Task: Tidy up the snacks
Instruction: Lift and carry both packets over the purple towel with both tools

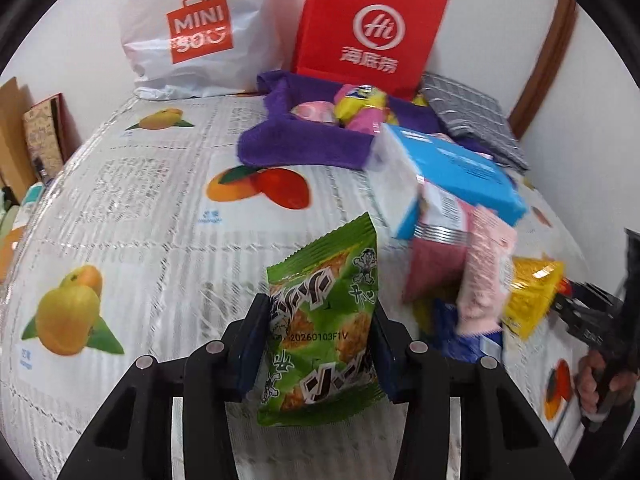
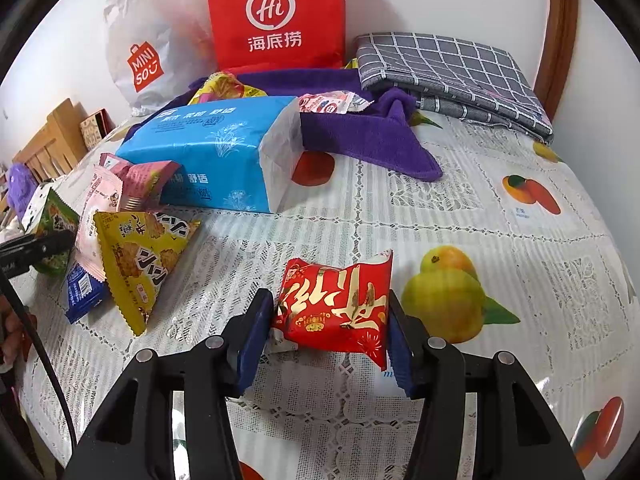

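1. White bag [image 1: 196, 36] reads "MINISO"; red bag [image 2: 276, 16] reads "Hi 海底捞"; green snack packet [image 1: 320, 332] carries "20260103F1V".
2. Left gripper [image 1: 318, 344] clamps the green snack packet above the tablecloth [image 1: 140, 208].
3. Red snack packet [image 2: 336, 304] lies between the right gripper [image 2: 326, 340] pads; contact unclear.
4. Blue tissue pack [image 2: 216, 152] and a yellow triangular packet [image 2: 140, 256] lie nearby.

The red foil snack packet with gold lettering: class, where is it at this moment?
In the right wrist view, the red foil snack packet with gold lettering sits low and central between the right tongs, above the fruit-print lace tablecloth, right of the yellow triangular snack packet.
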A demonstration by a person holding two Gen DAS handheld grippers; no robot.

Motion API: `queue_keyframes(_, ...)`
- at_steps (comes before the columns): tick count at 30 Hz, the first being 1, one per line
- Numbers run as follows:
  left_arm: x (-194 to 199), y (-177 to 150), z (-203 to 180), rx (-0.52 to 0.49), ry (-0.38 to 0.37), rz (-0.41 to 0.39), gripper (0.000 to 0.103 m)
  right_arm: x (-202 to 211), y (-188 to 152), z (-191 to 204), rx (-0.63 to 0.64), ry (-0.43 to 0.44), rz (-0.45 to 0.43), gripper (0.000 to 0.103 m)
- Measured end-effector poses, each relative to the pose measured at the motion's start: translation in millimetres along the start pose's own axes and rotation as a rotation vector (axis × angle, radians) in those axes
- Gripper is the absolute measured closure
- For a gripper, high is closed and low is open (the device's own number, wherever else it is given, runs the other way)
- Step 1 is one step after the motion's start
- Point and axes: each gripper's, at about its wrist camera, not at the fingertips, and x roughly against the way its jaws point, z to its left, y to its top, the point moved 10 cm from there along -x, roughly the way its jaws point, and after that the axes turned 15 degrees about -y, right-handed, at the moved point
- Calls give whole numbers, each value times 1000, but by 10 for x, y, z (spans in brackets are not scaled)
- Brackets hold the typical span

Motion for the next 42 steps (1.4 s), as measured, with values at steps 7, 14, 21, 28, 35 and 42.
queue_keyframes(7,-88,114,-1,-9,-11,5,59,-8,7,2,-2,0,0,48)
queue_keyframes(14,-117,131,-4,-18,-3,15,58,-22,17,16,13,-9,5,48)
queue_keyframes(21,-99,140,18,12,-38,2,60,-31,30,23,14,2,13,46)
queue_keyframes(28,-77,131,33,27,-51,-14,61,-26,13,-2,-12,19,6,51)
queue_keyframes(35,61,133,-33,40,-59,-6,61,4,43,-11,-29,37,3,52)
queue_keyframes(42,271,286,-150,40,-71,-22,61,61,46,15,-28,57,-23,53)
